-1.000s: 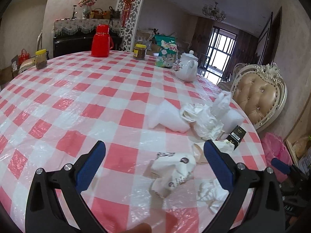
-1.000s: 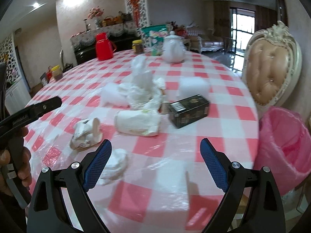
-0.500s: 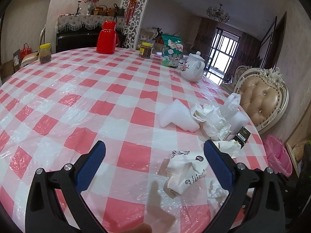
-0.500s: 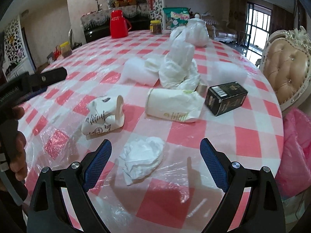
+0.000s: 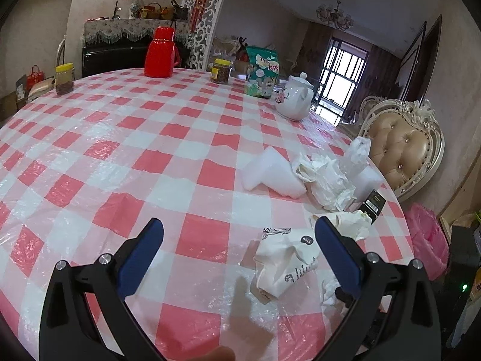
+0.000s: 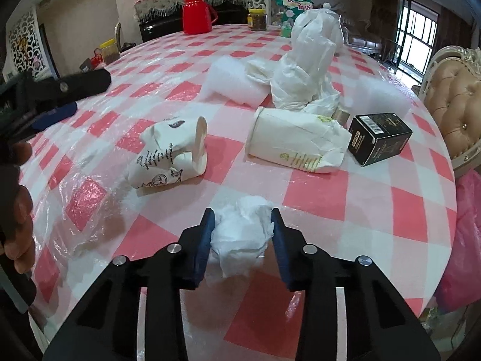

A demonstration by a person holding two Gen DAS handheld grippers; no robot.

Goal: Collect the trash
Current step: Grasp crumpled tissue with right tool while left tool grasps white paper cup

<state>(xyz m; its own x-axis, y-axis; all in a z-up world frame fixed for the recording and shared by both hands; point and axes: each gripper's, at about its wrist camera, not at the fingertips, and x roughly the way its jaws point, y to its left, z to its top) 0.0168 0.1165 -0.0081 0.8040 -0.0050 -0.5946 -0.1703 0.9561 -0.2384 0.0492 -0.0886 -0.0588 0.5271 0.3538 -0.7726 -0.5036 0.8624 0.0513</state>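
Right gripper [image 6: 243, 222] just closed, pinching tissue wad [image 6: 240, 234] near crushed cup [image 6: 168, 156]; left gripper [image 5: 239, 240] open beside cup.

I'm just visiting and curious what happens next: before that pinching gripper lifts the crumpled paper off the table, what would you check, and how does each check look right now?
1. Right gripper closed on the crumpled tissue, its jaws having just closed: ok, both pads press its sides.
2. Tissue clear of other trash: ok, the crushed printed cup and the flattened paper cup lie apart from it.
3. Grip firm enough to survive a lift: cannot tell.
4. Pink trash bag within view beside the table edge: ok.
5. Left gripper out of the way: ok, open and empty, off to the side.
6. Plastic table cover not pinched with the tissue: cannot tell.
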